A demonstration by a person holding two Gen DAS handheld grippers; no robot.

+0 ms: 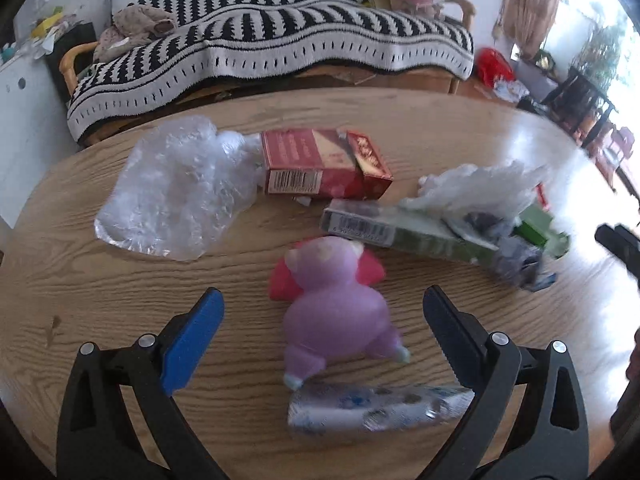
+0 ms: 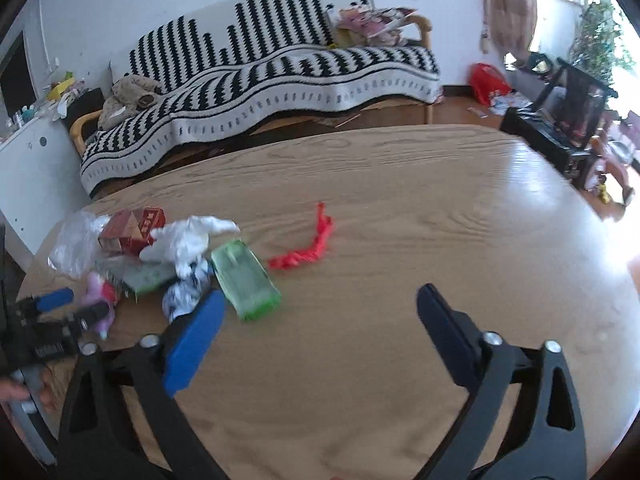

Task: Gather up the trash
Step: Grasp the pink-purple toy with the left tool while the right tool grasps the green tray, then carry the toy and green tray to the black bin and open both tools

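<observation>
On the wooden table (image 1: 120, 300) lies a pile of trash: a clear plastic bag (image 1: 176, 192), a red carton (image 1: 324, 164), a green-and-white box (image 1: 400, 228), crumpled white paper (image 1: 480, 184) and a silver printed wrapper (image 1: 380, 404). A purple and pink toy figure (image 1: 336, 300) lies between the fingers of my open left gripper (image 1: 322, 308), untouched. My right gripper (image 2: 320, 308) is open and empty above bare table, right of a green plastic tray (image 2: 244, 280) and near a red shred (image 2: 308, 248). The left gripper (image 2: 64, 308) also shows at the right wrist view's left edge.
A sofa with a black-and-white striped blanket (image 1: 280, 40) stands beyond the table's far edge. A white cabinet (image 2: 24, 184) is at the left. Dark furniture (image 2: 560, 120) and a red bag (image 2: 486, 80) are on the floor at the right.
</observation>
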